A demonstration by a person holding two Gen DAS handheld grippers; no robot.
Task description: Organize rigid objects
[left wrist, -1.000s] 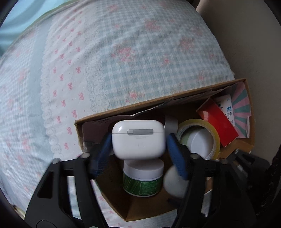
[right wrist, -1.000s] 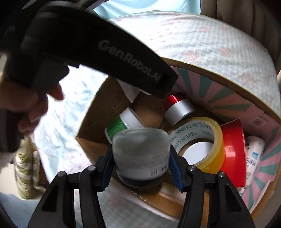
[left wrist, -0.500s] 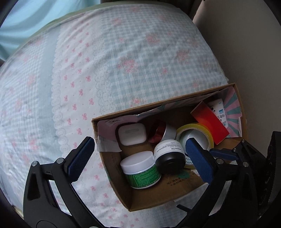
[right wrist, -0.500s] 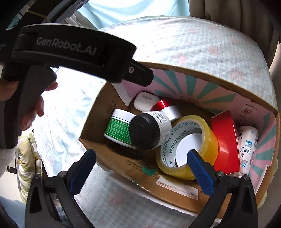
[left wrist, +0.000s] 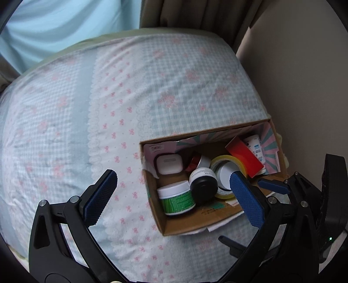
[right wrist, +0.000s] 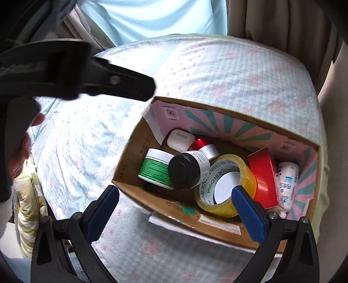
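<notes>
A cardboard box [left wrist: 191,224] [right wrist: 134,156] lies on the bed. In it are a white earbuds case [left wrist: 169,163] [right wrist: 180,140], a green jar with a white lid [left wrist: 176,197] [right wrist: 155,168], a black-lidded jar [left wrist: 203,186] [right wrist: 184,173], a yellow tape roll [left wrist: 226,172] [right wrist: 226,185], a red box [left wrist: 244,156] [right wrist: 262,174], a red-and-silver tin [left wrist: 196,162] [right wrist: 203,147] and a white tube [left wrist: 256,147] [right wrist: 287,182]. My left gripper [left wrist: 171,198] is open and empty, above the box's left end. My right gripper [right wrist: 176,213] is open and empty, above its near edge.
The bed has a light blue checked sheet with pink bows [left wrist: 130,98] [right wrist: 217,71]. A beige wall [left wrist: 304,76] rises to the right and curtains [left wrist: 195,17] [right wrist: 271,19] hang behind. The left gripper's body [right wrist: 76,69] crosses the right wrist view's upper left.
My left gripper released the earbuds case and my right released the black-lidded jar; both now lie in the box. Both grippers opened and pulled back up from the box.
</notes>
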